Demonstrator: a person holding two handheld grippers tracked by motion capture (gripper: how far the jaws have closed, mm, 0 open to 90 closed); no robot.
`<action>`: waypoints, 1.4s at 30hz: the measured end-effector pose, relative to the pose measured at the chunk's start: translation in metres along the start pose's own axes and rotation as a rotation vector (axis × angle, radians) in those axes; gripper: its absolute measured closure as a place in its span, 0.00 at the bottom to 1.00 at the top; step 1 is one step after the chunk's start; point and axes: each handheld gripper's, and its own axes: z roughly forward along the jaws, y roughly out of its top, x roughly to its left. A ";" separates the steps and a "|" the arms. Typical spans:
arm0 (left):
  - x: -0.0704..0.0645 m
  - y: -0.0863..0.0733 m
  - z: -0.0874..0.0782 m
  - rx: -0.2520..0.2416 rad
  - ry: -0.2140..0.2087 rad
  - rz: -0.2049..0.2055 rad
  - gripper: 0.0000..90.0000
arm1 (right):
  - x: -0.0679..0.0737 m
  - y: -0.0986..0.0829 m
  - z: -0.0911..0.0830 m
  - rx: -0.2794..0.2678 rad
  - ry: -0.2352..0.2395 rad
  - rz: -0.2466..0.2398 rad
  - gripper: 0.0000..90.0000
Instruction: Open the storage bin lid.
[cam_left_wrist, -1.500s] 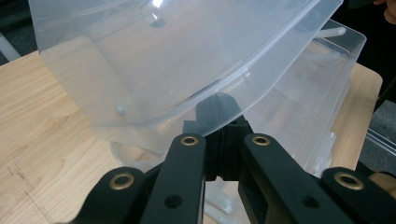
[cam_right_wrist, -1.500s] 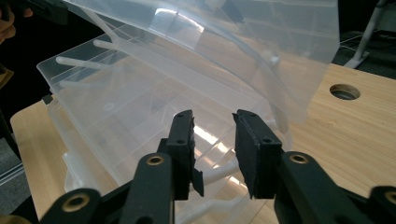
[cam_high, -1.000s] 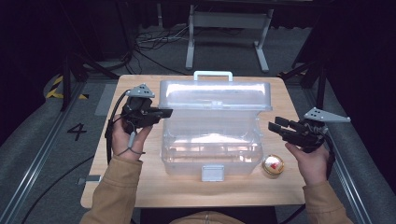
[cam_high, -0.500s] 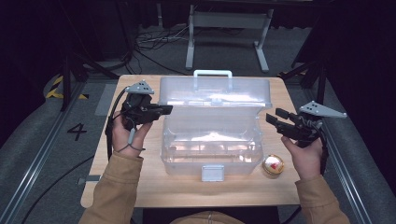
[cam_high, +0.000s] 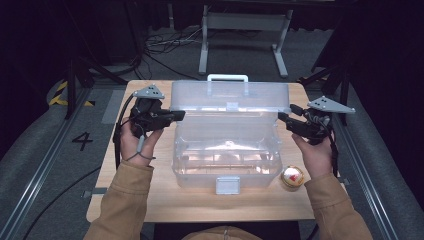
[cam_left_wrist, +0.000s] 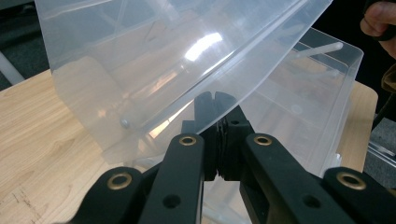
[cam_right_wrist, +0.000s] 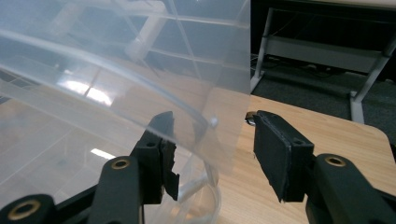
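Clear plastic storage box (cam_high: 226, 150) at the centre of the wooden counter (cam_high: 165, 200), lid (cam_high: 230, 96) swung up and back toward 12 o'clock, white carry handle (cam_high: 227, 78) on the lid's far edge, white latch (cam_high: 227, 184) on the near wall at 6 o'clock. A small round red-and-gold object (cam_high: 292, 176) sits on the counter just beside the box's near right corner, at about 4 o'clock.

Left gripper (cam_high: 172, 116): at 9 o'clock of the box, its fingers (cam_left_wrist: 215, 100) pressed together with no gap between them, tips touching the lower edge of the raised lid at its left end. The left gripper view does not settle whether any plastic is pinched between them; they appear clenched on nothing. Right gripper (cam_high: 284, 119): at 3 o'clock, fingers (cam_right_wrist: 280, 149) spread wide and released, straddling the lid's right side edge, 1 finger seen through the plastic and the other outside it.

Handling, as a judgement: the box looks thin-walled, light and empty, so the lid should swing with little force but may flex or twist if driven from 1 end alone. The glossy plastic is likely slippery between hard pads. The best holds appear to be the stiffened lid rim near each side edge, taken by both grippers together, or the carry handle. The body may slide on the counter when the lid is pushed.
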 end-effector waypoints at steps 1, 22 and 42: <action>0.000 0.000 0.000 -0.001 0.000 0.000 0.98 | 0.001 0.001 0.002 -0.003 -0.008 -0.002 0.54; -0.002 0.000 0.001 -0.010 0.002 -0.005 0.96 | 0.011 0.005 0.013 -0.106 -0.084 -0.015 0.69; -0.005 -0.004 0.001 0.020 0.010 0.002 0.92 | 0.021 0.002 0.018 -0.186 -0.204 0.036 0.84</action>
